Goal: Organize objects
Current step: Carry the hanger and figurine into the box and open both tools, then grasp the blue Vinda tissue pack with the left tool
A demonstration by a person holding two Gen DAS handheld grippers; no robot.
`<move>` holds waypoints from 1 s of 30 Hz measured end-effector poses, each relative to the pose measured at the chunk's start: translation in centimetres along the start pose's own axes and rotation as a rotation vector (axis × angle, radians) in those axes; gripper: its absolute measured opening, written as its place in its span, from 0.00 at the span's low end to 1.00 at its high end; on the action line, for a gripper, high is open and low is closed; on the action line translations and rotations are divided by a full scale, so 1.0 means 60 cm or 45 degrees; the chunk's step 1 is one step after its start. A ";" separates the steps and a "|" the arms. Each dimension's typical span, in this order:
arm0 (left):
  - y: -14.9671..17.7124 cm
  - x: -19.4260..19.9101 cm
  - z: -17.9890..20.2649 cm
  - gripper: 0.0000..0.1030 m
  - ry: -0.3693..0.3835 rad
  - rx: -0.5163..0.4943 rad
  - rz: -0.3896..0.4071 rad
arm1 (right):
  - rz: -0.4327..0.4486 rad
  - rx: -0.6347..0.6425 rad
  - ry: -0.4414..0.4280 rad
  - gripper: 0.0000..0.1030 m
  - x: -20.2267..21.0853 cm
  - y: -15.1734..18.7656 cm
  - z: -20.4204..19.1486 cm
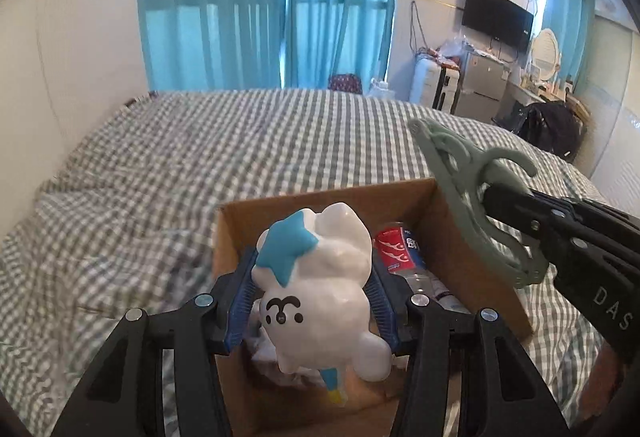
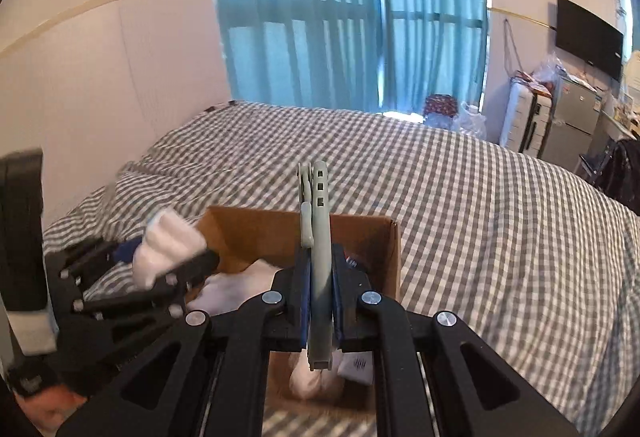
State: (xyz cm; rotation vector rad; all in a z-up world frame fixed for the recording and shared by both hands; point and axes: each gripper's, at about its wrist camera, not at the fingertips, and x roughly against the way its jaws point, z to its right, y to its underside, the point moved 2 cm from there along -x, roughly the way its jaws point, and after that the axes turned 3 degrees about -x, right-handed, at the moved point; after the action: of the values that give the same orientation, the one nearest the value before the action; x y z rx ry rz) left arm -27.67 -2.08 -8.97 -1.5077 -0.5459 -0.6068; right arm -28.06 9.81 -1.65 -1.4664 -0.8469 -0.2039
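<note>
1. The toy (image 1: 316,289) is clamped by the left gripper (image 1: 314,291) over the box (image 1: 472,269); it could be dropped onto the bottle (image 1: 404,253) at 2 o'clock.
2. The hanger (image 2: 320,269) is pinched by the right gripper (image 2: 320,301); the box rim could be snagged.

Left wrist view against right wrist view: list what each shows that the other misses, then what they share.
Only the left wrist view shows the toy's face and blue star, the red-labelled bottle in the box, and the hanger's hook side-on. Only the right wrist view shows the hanger edge-on between the right claw's pads, and white items on the box floor. Both show the cardboard box on the checkered bed, both claws shut on their loads, and blue curtains.
</note>
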 end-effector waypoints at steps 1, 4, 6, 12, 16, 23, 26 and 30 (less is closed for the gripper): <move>0.003 -0.012 0.001 0.52 -0.009 -0.012 -0.006 | -0.001 -0.004 -0.010 0.08 -0.013 -0.001 0.001; 0.012 -0.032 -0.003 0.52 -0.025 -0.029 -0.018 | -0.025 -0.021 -0.050 0.08 -0.049 0.002 0.006; 0.021 -0.047 -0.003 0.52 0.008 -0.023 -0.047 | -0.045 0.004 -0.019 0.08 -0.070 0.011 0.007; 0.030 -0.050 0.009 0.52 -0.023 -0.069 -0.065 | -0.075 -0.044 -0.032 0.10 -0.089 0.034 0.027; 0.022 -0.020 0.020 0.53 -0.026 -0.078 -0.053 | -0.041 -0.067 -0.031 0.13 -0.060 0.020 0.038; 0.008 0.083 0.035 0.82 -0.019 -0.073 0.058 | 0.069 -0.081 -0.018 0.49 0.065 -0.012 0.035; 0.009 0.131 0.034 0.83 0.016 -0.048 0.077 | 0.101 -0.038 0.013 0.55 0.132 -0.013 0.020; 0.020 0.194 0.031 0.93 -0.019 -0.052 0.120 | 0.134 0.007 0.058 0.56 0.207 -0.003 0.000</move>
State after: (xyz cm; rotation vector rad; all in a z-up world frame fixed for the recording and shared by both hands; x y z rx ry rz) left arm -18.12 -0.58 -2.05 -1.5687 -0.4735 -0.5373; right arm -19.42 14.34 6.04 -1.4916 -0.7310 -0.1558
